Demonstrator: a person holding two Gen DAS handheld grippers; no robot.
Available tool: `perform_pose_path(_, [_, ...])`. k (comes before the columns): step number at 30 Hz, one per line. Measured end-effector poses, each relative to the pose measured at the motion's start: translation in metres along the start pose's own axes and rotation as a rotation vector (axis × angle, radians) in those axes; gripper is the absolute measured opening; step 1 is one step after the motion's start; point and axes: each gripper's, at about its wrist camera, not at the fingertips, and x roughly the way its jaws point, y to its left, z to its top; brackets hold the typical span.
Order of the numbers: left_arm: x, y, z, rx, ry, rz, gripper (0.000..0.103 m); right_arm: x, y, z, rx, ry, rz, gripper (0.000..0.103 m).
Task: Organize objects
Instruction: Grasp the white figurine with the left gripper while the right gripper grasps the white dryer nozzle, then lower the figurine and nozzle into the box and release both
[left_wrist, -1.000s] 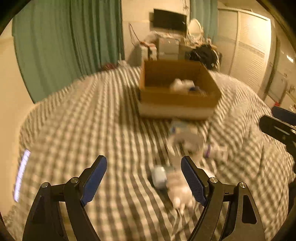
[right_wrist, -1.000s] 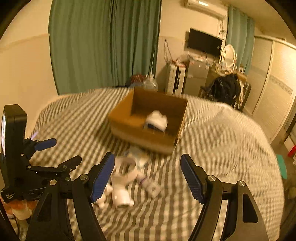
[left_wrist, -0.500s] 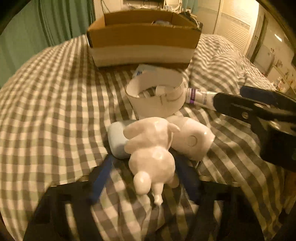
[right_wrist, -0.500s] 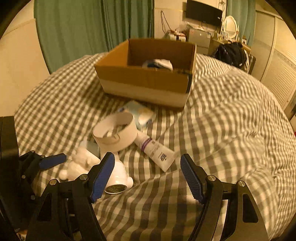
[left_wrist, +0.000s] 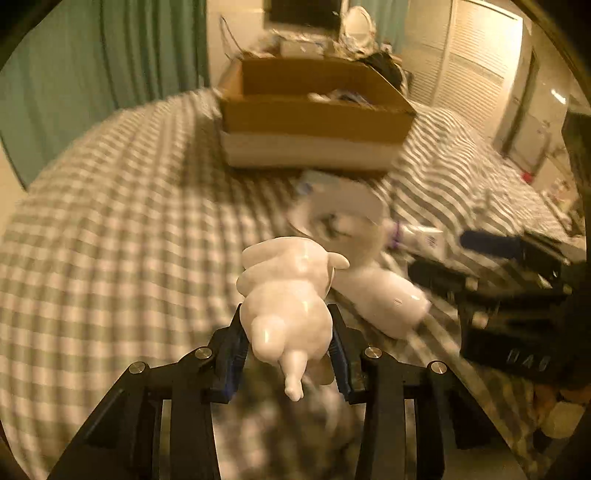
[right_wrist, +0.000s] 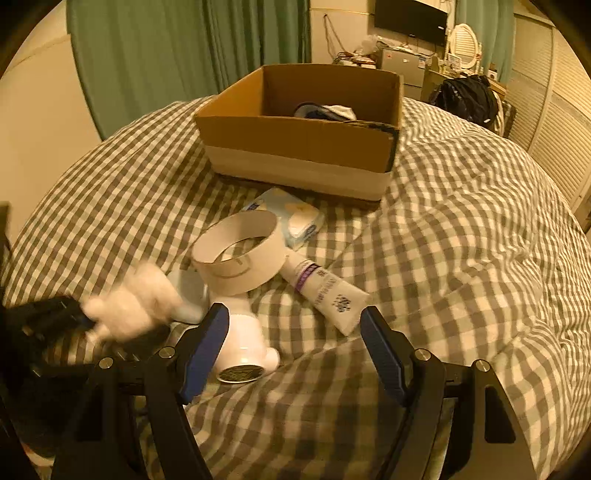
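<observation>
My left gripper (left_wrist: 286, 341) is shut on a white animal figurine (left_wrist: 286, 291) and holds it lifted above the checkered bed; in the right wrist view it shows as a blur (right_wrist: 133, 302) at the left. My right gripper (right_wrist: 293, 349) is open and empty, above a white lying figurine (right_wrist: 243, 347). A white paper ring (right_wrist: 240, 254), a purple-banded tube (right_wrist: 325, 291) and a pale tissue pack (right_wrist: 295, 218) lie before the open cardboard box (right_wrist: 295, 147), which holds a few items.
The checkered bedspread (right_wrist: 461, 258) covers the whole bed. Green curtains (right_wrist: 184, 48) hang behind at the left. A desk with clutter, a TV and a black bag (right_wrist: 469, 96) stand beyond the box. White wardrobe doors (left_wrist: 469, 62) are at the right.
My left gripper closed on the white figurine and lifted it off the bed. My right gripper came down closer to the objects and stayed open.
</observation>
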Motion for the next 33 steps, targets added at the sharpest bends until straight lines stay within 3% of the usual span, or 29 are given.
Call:
perform_pose_path(3, [0.000, 0.011, 0.003, -0.012, -0.013, 0.044, 0.041, 0.010, 0.010, 0.001, -0.024, 0.029, 0.021, 0.073])
perform_pose_path(9, [0.004, 0.026, 0.007, -0.051, 0.000, 0.042, 0.041, 0.042, 0.030, 0.001, -0.077, 0.127, 0.021, 0.073])
perform_pose_path(10, [0.005, 0.027, 0.007, -0.054, 0.002, 0.041, 0.041, 0.046, 0.033, 0.000, -0.087, 0.137, 0.021, 0.070])
perform_pose_path(12, [0.005, 0.029, 0.007, -0.057, 0.006, 0.039, 0.041, 0.057, 0.041, -0.002, -0.117, 0.175, 0.012, 0.050])
perform_pose_path(14, [0.006, 0.029, 0.005, -0.057, 0.009, 0.046, 0.041, 0.062, 0.044, -0.003, -0.135, 0.193, 0.007, 0.048])
perform_pose_path(20, [-0.004, 0.028, 0.002, -0.063, 0.006, 0.043, 0.041, 0.046, 0.051, -0.007, -0.168, 0.156, -0.022, 0.045])
perform_pose_path(28, [-0.034, 0.023, 0.003, -0.069, -0.027, 0.040, 0.041, -0.017, 0.059, -0.016, -0.165, 0.033, 0.020, 0.045])
perform_pose_path(33, [-0.056, 0.016, 0.014, -0.050, -0.067, 0.035, 0.041, -0.056, 0.060, -0.004, -0.167, -0.056, 0.017, 0.044])
